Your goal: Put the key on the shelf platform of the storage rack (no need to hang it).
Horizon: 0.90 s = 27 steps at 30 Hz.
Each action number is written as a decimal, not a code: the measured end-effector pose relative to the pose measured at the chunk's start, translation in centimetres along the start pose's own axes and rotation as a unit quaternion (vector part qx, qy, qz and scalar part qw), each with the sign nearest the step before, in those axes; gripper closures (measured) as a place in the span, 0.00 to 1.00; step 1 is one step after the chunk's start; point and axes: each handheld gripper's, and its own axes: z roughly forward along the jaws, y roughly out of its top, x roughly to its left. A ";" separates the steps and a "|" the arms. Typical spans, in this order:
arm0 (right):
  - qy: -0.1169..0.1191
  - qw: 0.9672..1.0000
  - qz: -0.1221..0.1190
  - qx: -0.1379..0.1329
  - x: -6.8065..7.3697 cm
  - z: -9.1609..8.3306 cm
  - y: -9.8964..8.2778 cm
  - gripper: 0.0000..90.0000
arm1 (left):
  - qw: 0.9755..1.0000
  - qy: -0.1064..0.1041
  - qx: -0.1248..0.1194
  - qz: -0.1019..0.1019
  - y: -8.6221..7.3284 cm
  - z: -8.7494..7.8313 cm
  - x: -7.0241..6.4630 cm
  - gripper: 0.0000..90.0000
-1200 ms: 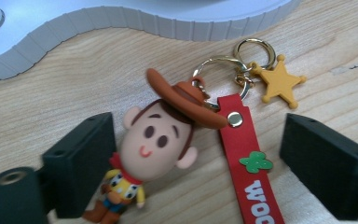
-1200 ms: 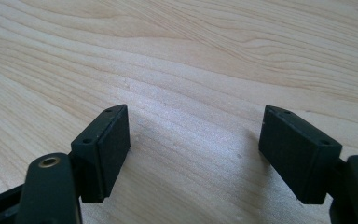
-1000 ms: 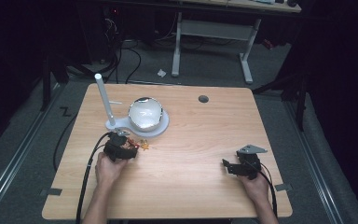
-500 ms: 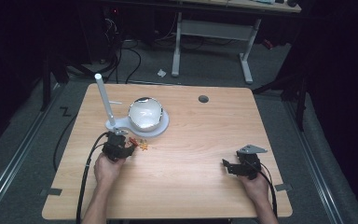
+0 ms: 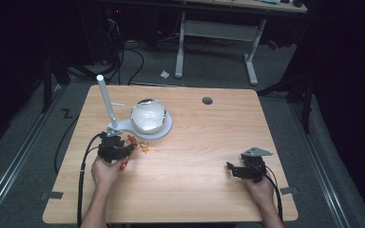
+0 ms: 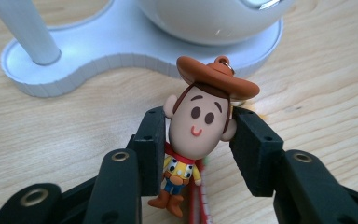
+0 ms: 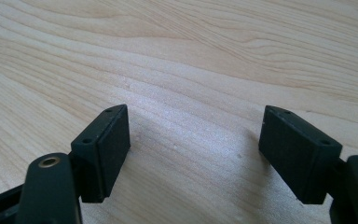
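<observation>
A small cowboy figurine (image 6: 196,121) with a brown hat, a yellow shirt and a metal ring on top lies on the wooden table (image 5: 195,156). My left gripper (image 6: 196,135) is shut on its head, one black jaw pressed against each ear. In the high view the left gripper (image 5: 123,148) sits at the table's left, just in front of a white stand (image 5: 164,130). Beside it lie the toy's red and orange bits (image 5: 144,148). My right gripper (image 5: 231,168) rests low at the table's right front. Its jaws (image 7: 193,140) stand wide open over bare wood.
The white stand's flat base (image 6: 98,51) carries an upright white pole (image 5: 105,99) and a shiny round dome (image 5: 147,115), close beyond the figurine. A dark cable hole (image 5: 207,100) sits near the table's far edge. A red strap (image 5: 123,164) lies under my left hand.
My left gripper has edged slightly to the left near the stand. The right gripper has stayed where it was.
</observation>
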 end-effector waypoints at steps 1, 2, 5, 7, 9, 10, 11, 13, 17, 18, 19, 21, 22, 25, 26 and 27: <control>0.000 1.000 0.000 0.000 0.0 0.0 0.0 0.27 | 1.000 -0.002 -0.004 -0.002 0.1 -0.3 0.1 0.64; 0.000 1.000 0.000 0.000 0.0 0.0 0.0 0.27 | 1.000 -0.004 -0.010 -0.005 0.2 -0.6 0.1 0.64; 0.000 1.000 0.000 0.000 0.0 0.0 0.0 0.27 | 1.000 -0.009 -0.027 -0.012 0.4 -1.5 0.1 0.64; 0.000 1.000 0.000 0.000 0.0 0.0 0.0 0.27 | 0.999 -0.013 -0.035 -0.015 0.6 -2.1 0.1 0.64; 0.000 1.000 0.000 0.000 0.0 0.0 0.0 0.27 | 0.999 -0.014 -0.042 -0.019 0.8 -2.8 0.1 0.64; 0.000 1.000 0.000 0.000 0.0 0.0 0.0 0.27 | 0.999 -0.015 -0.045 -0.021 1.0 -3.1 0.1 0.64; 0.000 1.000 0.000 0.000 0.0 0.0 0.0 0.27 | 0.998 -0.016 -0.049 -0.021 1.2 -3.5 0.1 0.64; 0.000 1.000 0.000 0.000 0.0 0.0 0.0 0.27 | 0.998 -0.020 -0.059 -0.025 1.5 -4.2 0.1 0.64; 0.000 1.000 0.000 0.000 0.0 0.0 0.0 0.27 | 0.997 -0.029 -0.073 -0.030 2.0 -5.6 -0.1 0.64; 0.000 1.000 0.000 0.000 0.0 0.0 0.0 0.27 | 0.996 -0.030 -0.075 -0.031 2.1 -5.8 -0.1 0.64; 0.000 1.000 0.000 0.000 0.0 0.0 0.0 0.27 | 0.996 -0.032 -0.075 -0.031 2.2 -6.1 -0.1 0.64; 0.000 1.000 0.000 0.000 0.0 0.0 0.0 0.27 | 0.996 -0.034 -0.077 -0.026 2.5 -6.7 -0.3 0.64; 0.000 1.000 0.000 0.000 0.0 0.0 0.0 0.27 | 0.996 -0.036 -0.079 -0.025 2.7 -6.9 -0.4 0.64; 0.000 1.000 0.000 0.000 0.0 0.0 0.0 0.27 | 0.995 -0.046 -0.085 -0.028 3.0 -7.4 -0.6 0.64; 0.000 1.000 0.000 0.000 0.0 0.0 0.0 0.27 | 0.995 -0.048 -0.086 -0.028 3.1 -7.5 -0.6 0.64; 0.000 1.000 0.000 0.000 0.0 0.0 0.0 0.27 | 0.995 -0.048 -0.086 -0.027 3.2 -7.7 -0.7 0.64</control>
